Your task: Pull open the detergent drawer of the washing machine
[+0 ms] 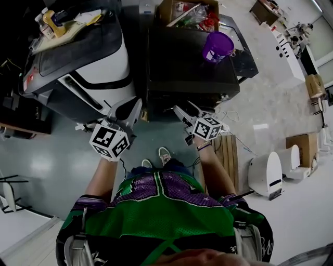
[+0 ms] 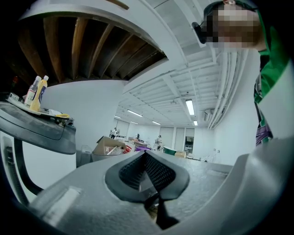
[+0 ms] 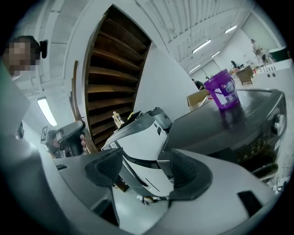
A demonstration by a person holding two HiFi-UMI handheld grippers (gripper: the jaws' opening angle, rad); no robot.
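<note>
left gripper [image 2: 146,158]: held level, low before the white machine's front. Claw closed, its ribbed pads [image 2: 161,172] meeting at the tip with nothing between them.
white machine [image 1: 99,67]: left of the pair, with a dark lid. It sits askew, so its front edge slants across the head view. The front faces the person.
bottles [image 1: 50,23]: upright on the white machine's top, at the far left.
dark machine [image 1: 187,57]: just beside the white one, on its right. Its long front edge runs left to right, and the front faces the person. A dial [image 3: 277,124] sits at the right end of its panel.
detergent drawer: somewhere on these fronts, which the head view catches only edge-on. No view lets it be told apart from the panels, so its axis cannot be told either.
cardboard box [image 1: 187,13]: open, behind the dark machine.
right gripper [image 3: 146,167]: before the dark machine's front. Claw apart and empty, and the white machine shows through the gap.
purple cup [image 1: 217,47]: upright on the dark machine's top, near its right edge.
floor [image 1: 52,161]: glossy grey-green under the person, paler and speckled to the right.
wooden slats [image 1: 229,150]: on the floor beside the right arm.
room: large open hall. White ceiling with strip lights [image 2: 189,106], and a dark timber underside [image 2: 82,50] overhead at the left.
</note>
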